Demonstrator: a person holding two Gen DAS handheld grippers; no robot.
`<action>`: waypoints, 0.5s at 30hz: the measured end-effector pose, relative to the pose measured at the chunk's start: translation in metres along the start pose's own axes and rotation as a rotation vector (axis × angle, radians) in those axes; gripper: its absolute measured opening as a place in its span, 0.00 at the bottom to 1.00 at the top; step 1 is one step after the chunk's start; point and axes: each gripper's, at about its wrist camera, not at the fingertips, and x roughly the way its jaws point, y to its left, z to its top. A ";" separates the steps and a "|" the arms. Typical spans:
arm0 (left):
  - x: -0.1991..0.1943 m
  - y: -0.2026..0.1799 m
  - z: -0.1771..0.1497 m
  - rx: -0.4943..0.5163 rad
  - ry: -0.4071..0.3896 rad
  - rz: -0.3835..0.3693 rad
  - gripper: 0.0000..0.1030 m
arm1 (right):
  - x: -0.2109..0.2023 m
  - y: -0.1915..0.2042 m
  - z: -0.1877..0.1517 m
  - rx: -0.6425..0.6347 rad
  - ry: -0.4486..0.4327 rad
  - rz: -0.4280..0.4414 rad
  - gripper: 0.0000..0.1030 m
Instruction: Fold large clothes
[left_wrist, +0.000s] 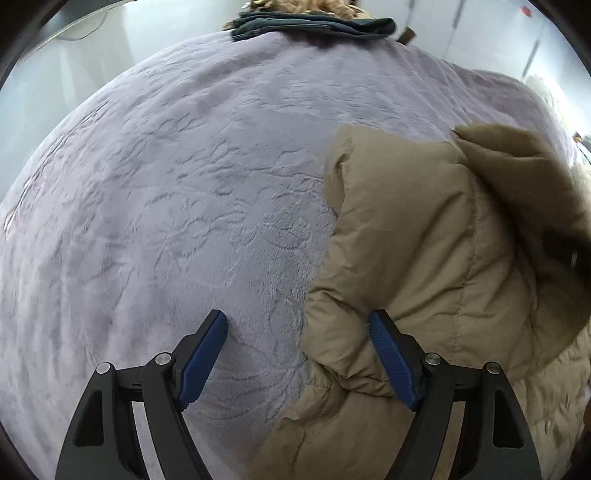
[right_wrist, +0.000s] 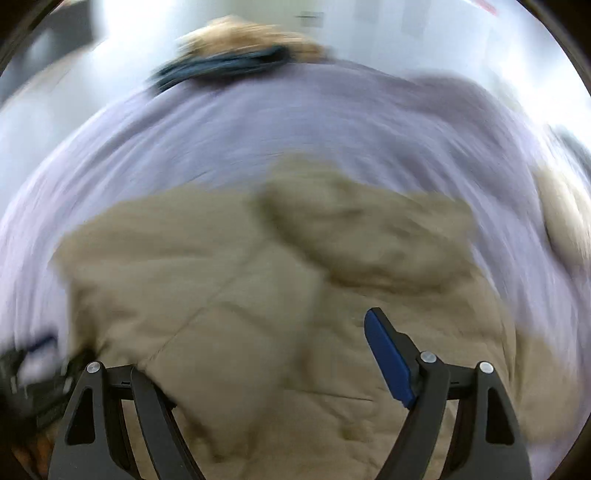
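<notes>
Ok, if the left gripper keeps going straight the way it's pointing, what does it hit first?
Most likely the lavender blanket right at the tan jacket edge. The left gripper is open, its right finger already over the jacket; depth is hard to judge.

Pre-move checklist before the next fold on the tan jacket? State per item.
1. Left tongs open, nothing pinched: ok; jacket edge lies between the pads, not pressed.
2. Right tongs open: ok by the visible pad; the other pad is hidden by fabric.
3. Tan jacket lying on the lilac blanket: ok.
4. Jacket flat and smooth: not ok; the hood is bunched on top.
5. Folded dark garment at the far edge clear of the jacket: ok.
6. Right view sharp enough to pick a grasp point: not ok, blurred.
</notes>
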 end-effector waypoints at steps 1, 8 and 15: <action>-0.002 0.004 0.004 -0.006 0.007 -0.031 0.78 | 0.000 -0.024 -0.001 0.109 0.014 0.017 0.82; 0.019 0.030 0.072 -0.159 0.061 -0.397 0.78 | 0.010 -0.104 -0.032 0.388 0.090 0.263 0.82; 0.058 -0.003 0.105 -0.185 0.102 -0.531 0.30 | 0.034 -0.121 -0.041 0.575 0.157 0.364 0.15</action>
